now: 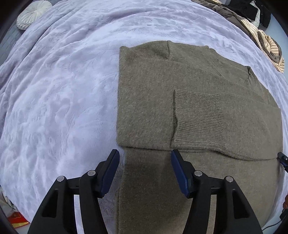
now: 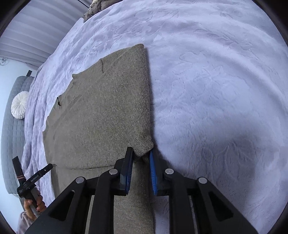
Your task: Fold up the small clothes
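An olive-brown knit sweater (image 1: 180,108) lies flat on the bed, its sleeves and sides folded in and a ribbed cuff lying across the middle. My left gripper (image 1: 144,158) hangs open over the near edge of the folded layer, with nothing pressed between its blue pads. In the right wrist view the sweater (image 2: 108,117) stretches away to the left. My right gripper (image 2: 141,156) stands narrowly open at the folded near corner. The corner's tip lies between the fingertips (image 2: 129,153), and the pads do not press on it.
A lilac plush blanket (image 1: 63,90) covers the bed around the sweater. A round white cushion (image 1: 32,12) lies at the far left and a pile of other clothes (image 1: 252,23) at the far right. A hand holds the left gripper's handle (image 2: 34,180).
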The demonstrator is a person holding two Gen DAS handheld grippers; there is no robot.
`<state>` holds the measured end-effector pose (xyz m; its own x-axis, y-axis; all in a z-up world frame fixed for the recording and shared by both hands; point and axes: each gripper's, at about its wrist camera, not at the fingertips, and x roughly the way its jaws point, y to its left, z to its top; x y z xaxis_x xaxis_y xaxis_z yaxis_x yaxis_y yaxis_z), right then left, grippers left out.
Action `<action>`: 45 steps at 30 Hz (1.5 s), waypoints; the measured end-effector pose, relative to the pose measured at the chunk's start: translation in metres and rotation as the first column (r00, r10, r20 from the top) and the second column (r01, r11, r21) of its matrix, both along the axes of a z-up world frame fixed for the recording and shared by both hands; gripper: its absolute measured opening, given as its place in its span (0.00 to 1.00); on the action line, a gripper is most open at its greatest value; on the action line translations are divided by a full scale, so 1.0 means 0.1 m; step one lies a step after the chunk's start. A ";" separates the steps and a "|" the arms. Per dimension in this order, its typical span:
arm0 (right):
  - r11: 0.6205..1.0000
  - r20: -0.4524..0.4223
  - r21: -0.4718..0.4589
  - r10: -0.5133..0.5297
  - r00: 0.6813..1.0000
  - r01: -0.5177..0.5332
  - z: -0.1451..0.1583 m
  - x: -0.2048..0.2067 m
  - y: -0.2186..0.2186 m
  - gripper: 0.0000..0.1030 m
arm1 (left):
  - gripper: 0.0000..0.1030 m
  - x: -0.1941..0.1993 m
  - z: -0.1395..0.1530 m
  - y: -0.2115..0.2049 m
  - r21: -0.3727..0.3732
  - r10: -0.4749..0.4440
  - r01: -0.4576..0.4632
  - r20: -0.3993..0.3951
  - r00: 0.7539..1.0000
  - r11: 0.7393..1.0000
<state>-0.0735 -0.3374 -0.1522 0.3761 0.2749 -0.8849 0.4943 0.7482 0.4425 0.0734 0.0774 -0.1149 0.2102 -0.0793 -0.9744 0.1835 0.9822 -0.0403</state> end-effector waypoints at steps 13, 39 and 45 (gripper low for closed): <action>0.999 -0.067 -0.050 0.017 0.998 -0.021 0.21 -0.23 0.25 0.31 | 0.59 -0.33 0.01 0.16 0.031 -0.014 0.016 -0.058 0.998 0.999; 0.995 -0.114 -0.084 -0.053 0.992 0.043 0.05 0.15 0.04 0.16 | 1.00 -1.10 0.17 0.30 0.069 -0.001 0.007 -0.080 0.997 0.998; 0.989 -0.151 -0.145 -0.011 0.988 -0.011 0.13 0.14 0.11 0.16 | 1.00 -1.11 0.22 0.38 0.092 -0.003 0.014 -0.114 0.993 0.996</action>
<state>-0.0599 -0.3266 -0.1397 0.2346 0.1394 -0.9620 0.5473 0.7990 0.2492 -0.0373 0.1157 -0.0933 0.0973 0.0109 -0.9952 0.1913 0.9811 0.0295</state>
